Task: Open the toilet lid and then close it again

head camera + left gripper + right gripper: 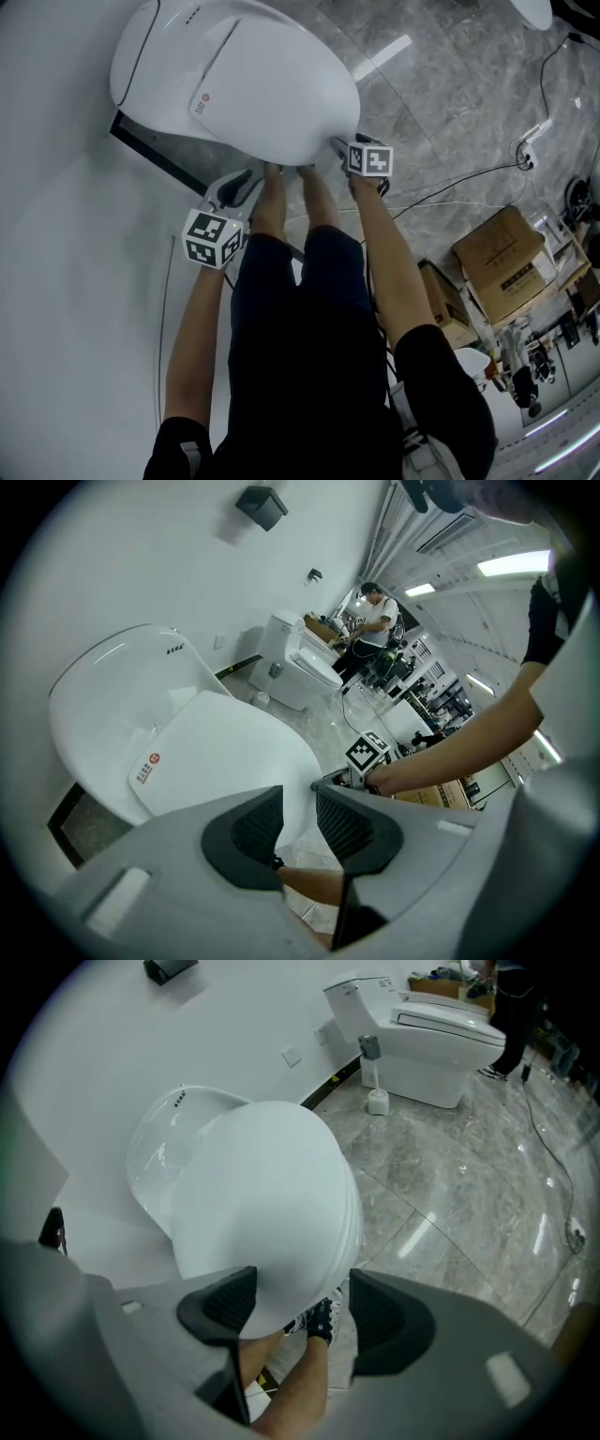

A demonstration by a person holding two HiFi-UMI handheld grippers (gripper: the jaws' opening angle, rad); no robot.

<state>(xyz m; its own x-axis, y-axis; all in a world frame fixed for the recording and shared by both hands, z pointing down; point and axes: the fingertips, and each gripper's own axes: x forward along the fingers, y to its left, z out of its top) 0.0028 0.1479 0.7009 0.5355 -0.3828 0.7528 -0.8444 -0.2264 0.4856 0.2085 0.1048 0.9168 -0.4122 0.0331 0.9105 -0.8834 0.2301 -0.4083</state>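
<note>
Grey marble floor [450, 103], white wall [56, 234]. Glossy white oval toilet lid [253, 84] was down. My left gripper [298, 803] and right gripper [298, 1290]: both released.

front: person's legs [271, 206] stand close to the toilet lid [253, 84] front rim, between both grippers | wall side: wall [75, 281] close by, narrow gap holds left gripper [249, 180] | other side: bare marble floor [450, 84] open beside right gripper [337, 144] | farther out: cables [459, 176] and cardboard boxes [499, 261] crowd the floor

White glossy toilet lid [272, 94] down, closed; sticker [206, 101] at rear corner.
</note>
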